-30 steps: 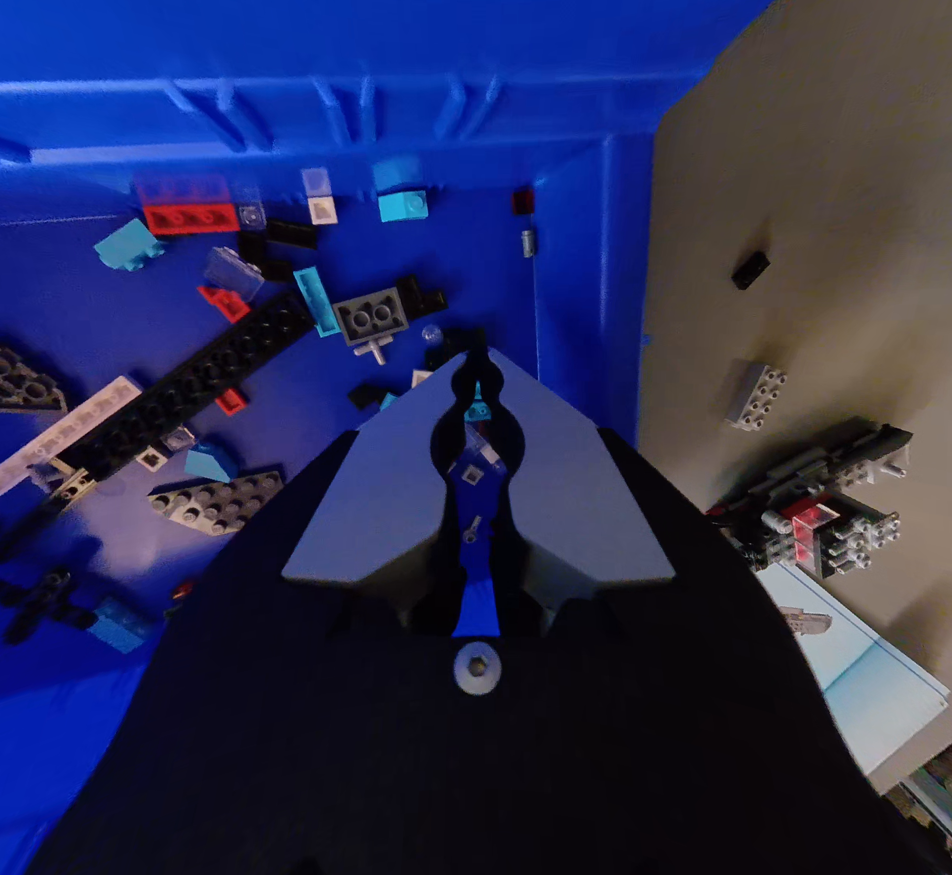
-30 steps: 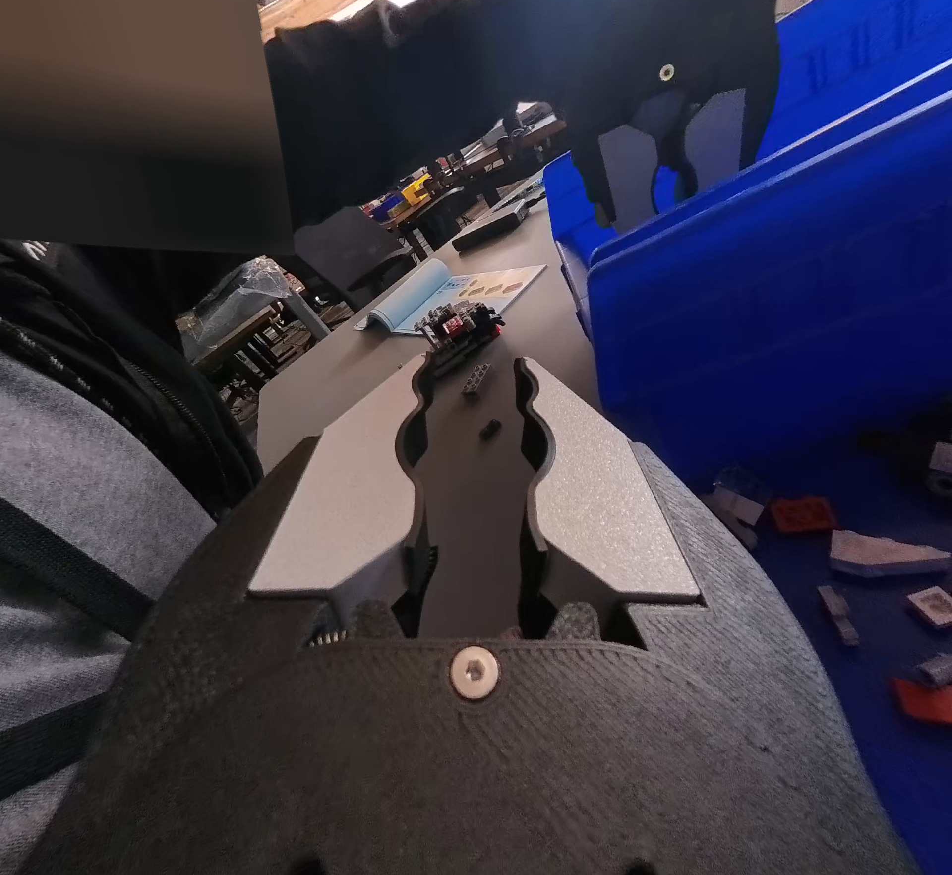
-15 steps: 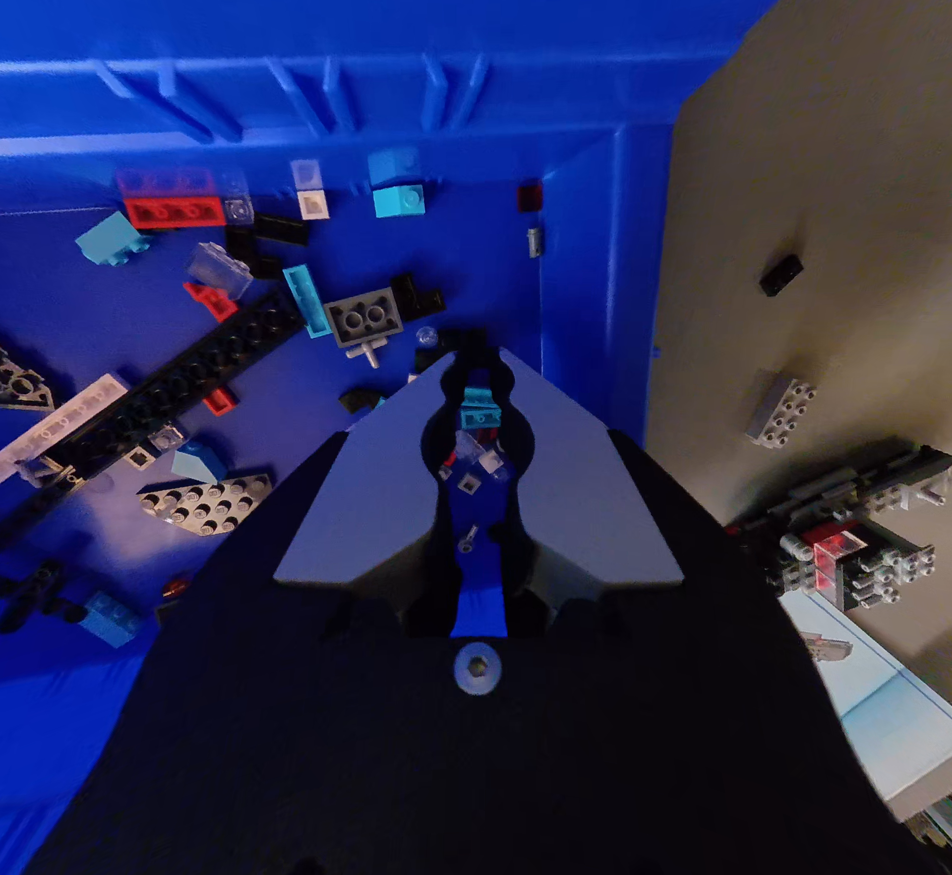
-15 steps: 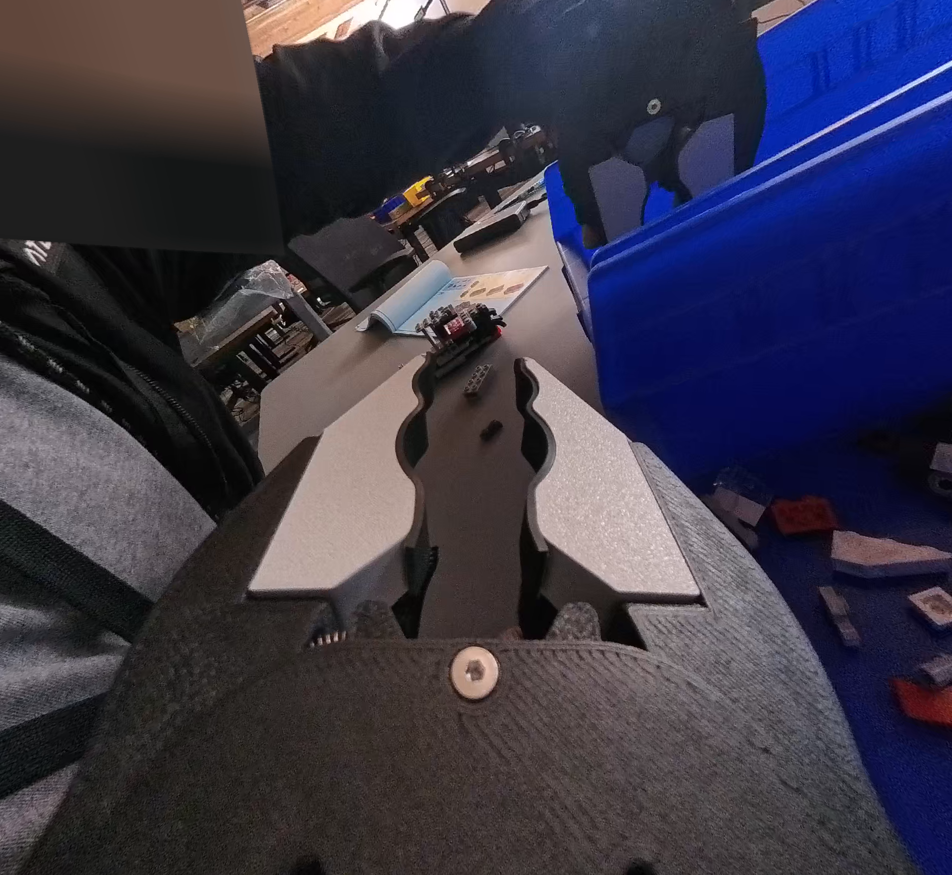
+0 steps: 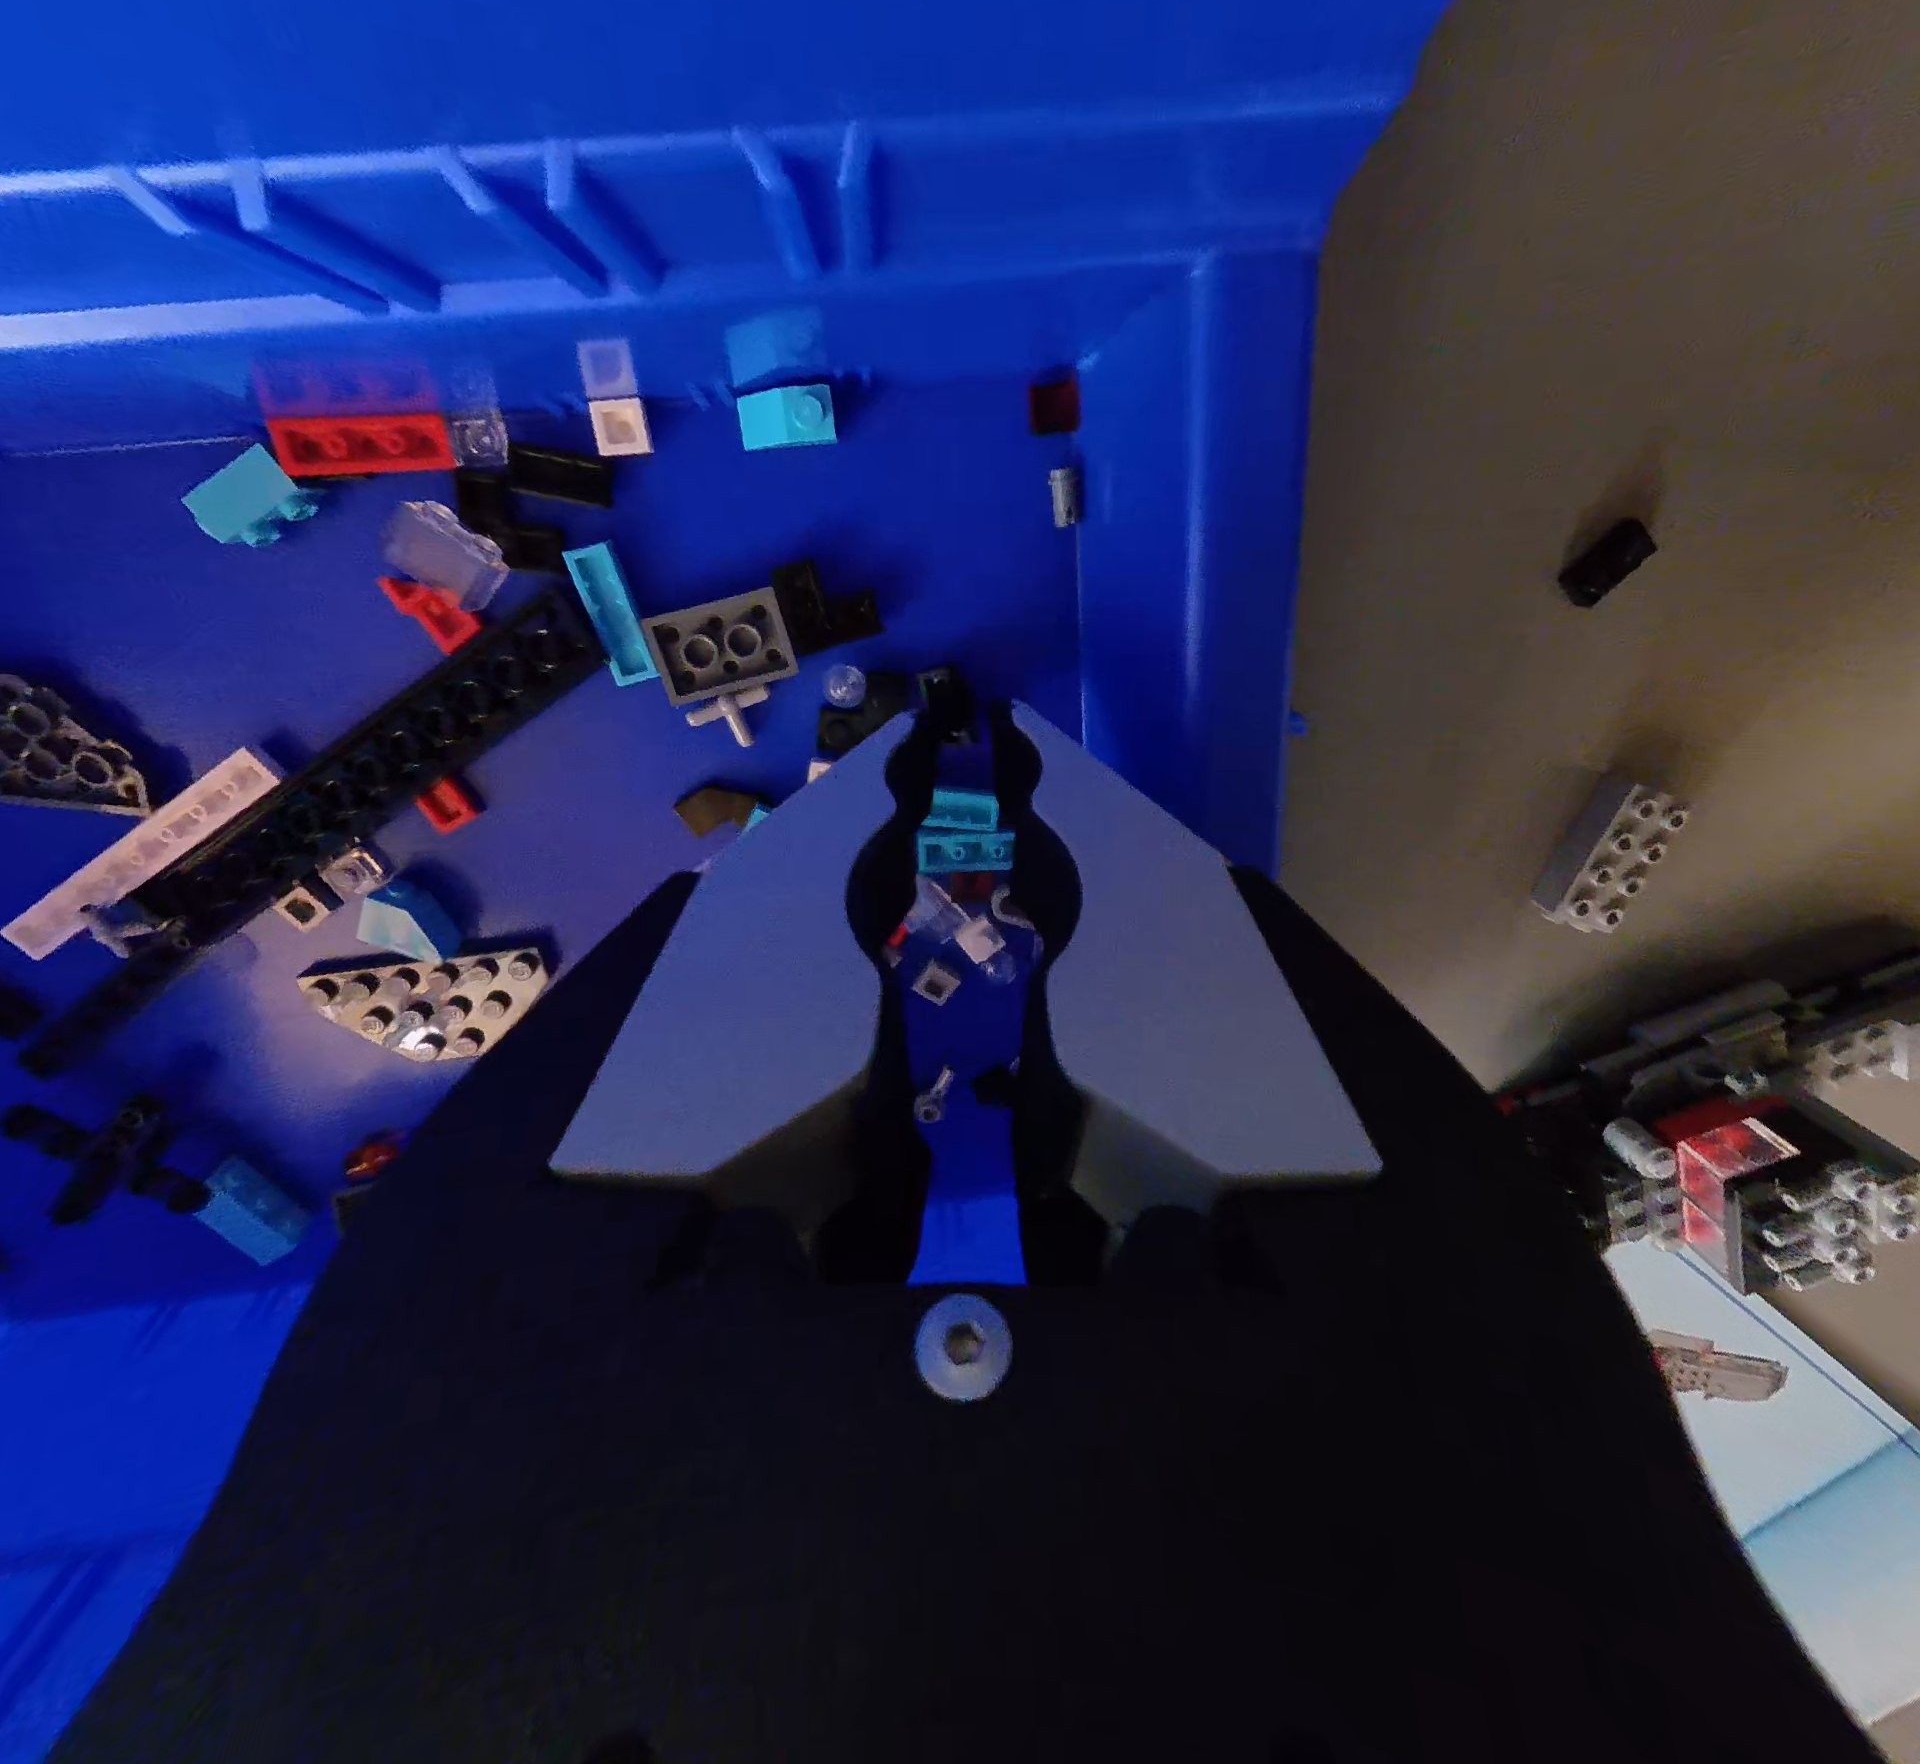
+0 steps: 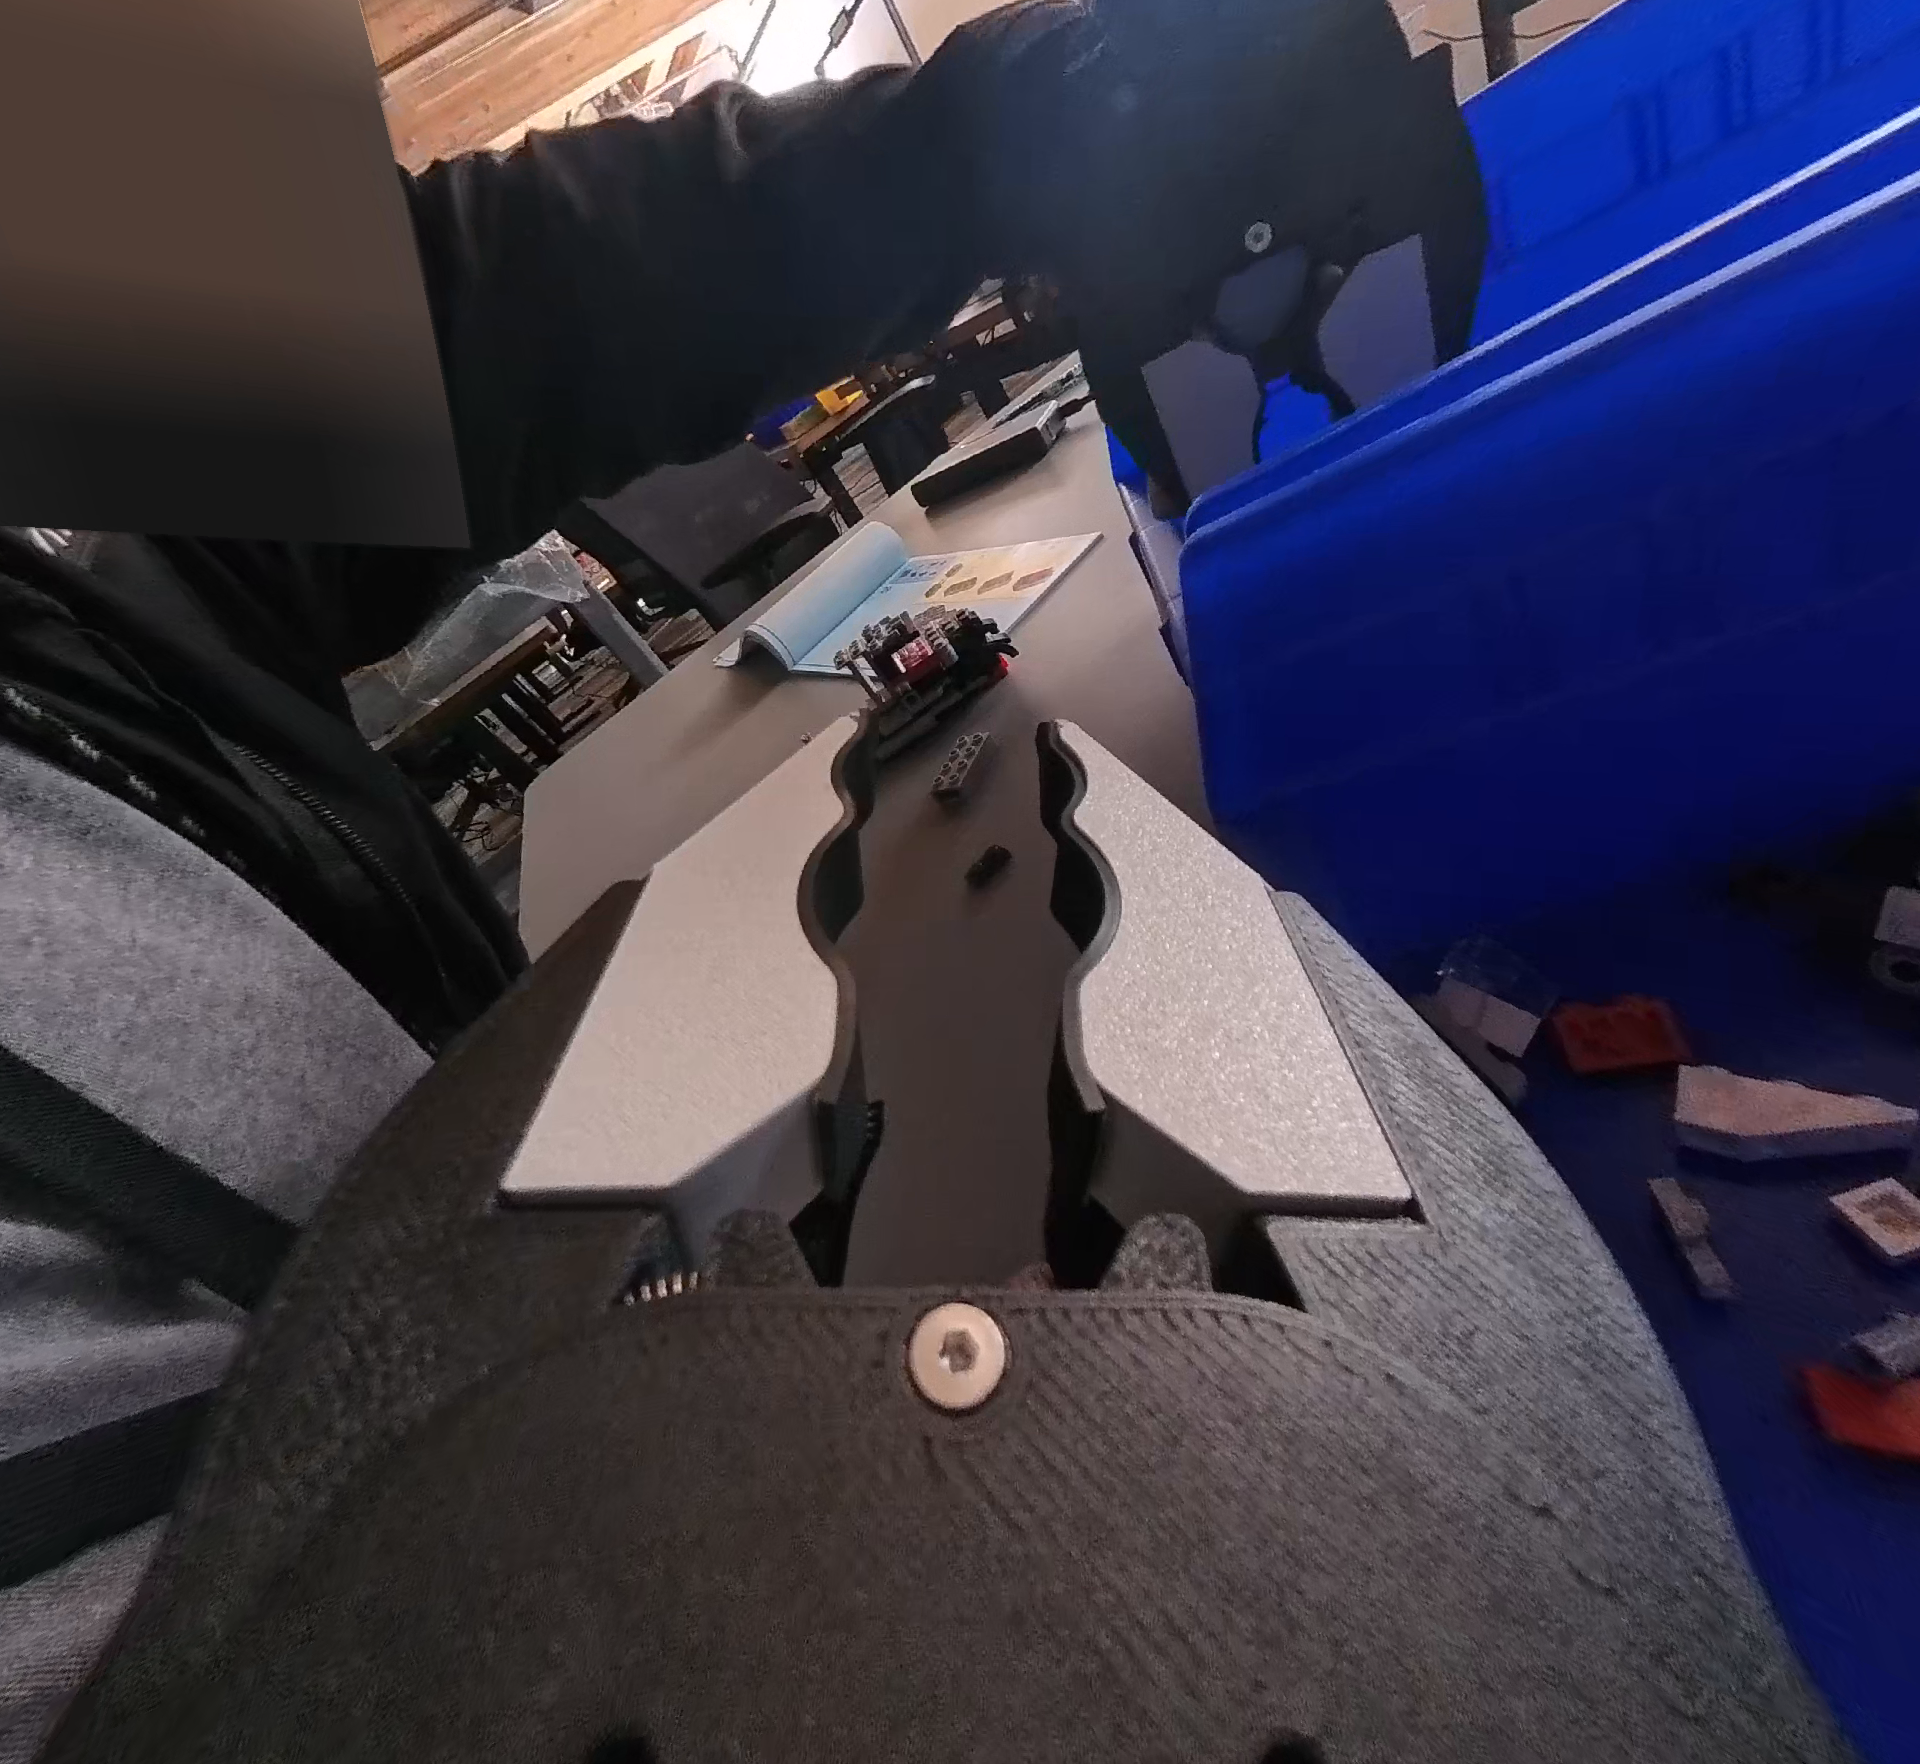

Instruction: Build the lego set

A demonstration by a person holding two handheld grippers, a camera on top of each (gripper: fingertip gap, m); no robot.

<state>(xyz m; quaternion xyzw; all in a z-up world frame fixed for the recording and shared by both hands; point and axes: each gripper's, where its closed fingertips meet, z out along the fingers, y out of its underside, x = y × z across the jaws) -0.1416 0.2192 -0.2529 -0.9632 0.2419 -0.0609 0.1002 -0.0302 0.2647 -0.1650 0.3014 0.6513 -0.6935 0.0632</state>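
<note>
Hovering over the blue bin [image 5: 727,52], my left gripper [image 5: 961,727] points straight down at the loose bricks on its floor, jaws parted only a sliver and holding nothing that I can make out. Seen through the gap between my fingers lies a small turquoise plate [image 5: 964,850]; its long axis runs side to side across the jaw line, so my fingers would close along its length, not across its narrow width. Judging by that, I would need to turn my wrist a quarter or else take it end to end. A black piece [image 5: 940,691] sits just at my fingertips, whether touching I cannot tell.

My right gripper [image 6: 951,738] rests low over the grey table [image 6: 644,779], jaws open and empty, aimed along the tabletop at the half-built model [image 6: 920,665], which stands beside the instruction booklet [image 6: 935,571]. A grey studded brick [image 6: 961,764] and a small black piece [image 6: 987,865] lie between my fingers and the model, the brick's length pointing toward it. My left is the nearer to the bin parts; my right is nearer the model.
</note>
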